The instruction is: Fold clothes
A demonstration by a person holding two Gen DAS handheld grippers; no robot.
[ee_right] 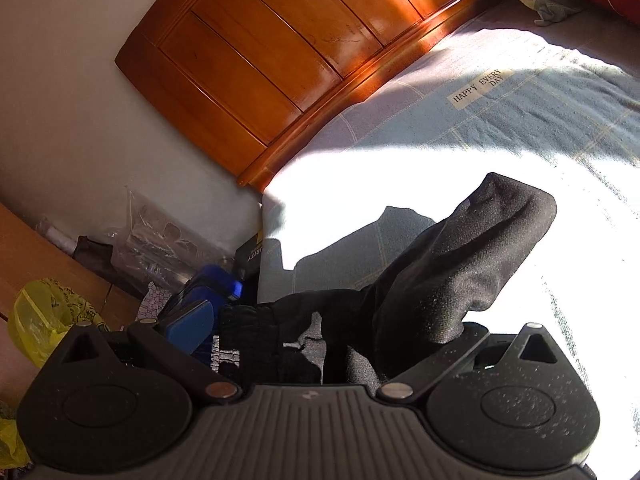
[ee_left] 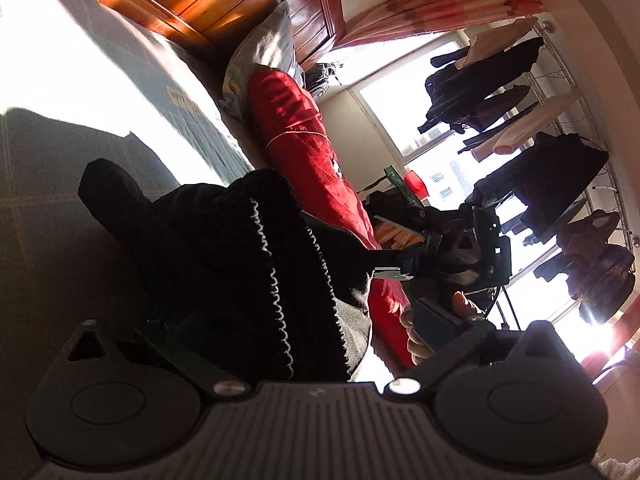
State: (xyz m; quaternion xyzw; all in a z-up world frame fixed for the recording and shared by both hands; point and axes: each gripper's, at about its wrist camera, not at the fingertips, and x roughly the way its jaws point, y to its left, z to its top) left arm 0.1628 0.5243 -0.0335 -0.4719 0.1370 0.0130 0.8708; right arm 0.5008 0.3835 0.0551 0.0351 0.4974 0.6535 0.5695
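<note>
- While the black knitted garment [ee_left: 256,272] hangs between the two tools above the bed [ee_left: 100,92], it is kept off the checked bedsheet [ee_right: 520,120], probably so that it can be stretched out before it is laid down for a fold.
- Seen from the left wrist camera, the left gripper [ee_left: 280,344] has its fingers spread wide with the garment bunched between them; whether they really press on the cloth cannot be told.
- From the same camera the right gripper [ee_left: 390,268] appears across the garment, clenched on its edge; a hand [ee_left: 424,332] holds the tool.
- Through the right wrist camera the cloth, with its white zigzag trim [ee_left: 276,292], fills the gap between the fingers, and one loose end [ee_right: 492,240] stands up over the sunlit sheet.
- Behind, a red quilt [ee_left: 304,144] and a pillow [ee_left: 264,52] are pushed to the wooden headboard [ee_right: 260,64], which leaves free sheet for folding.
- Judged from this, the fold is at an early stage.
</note>
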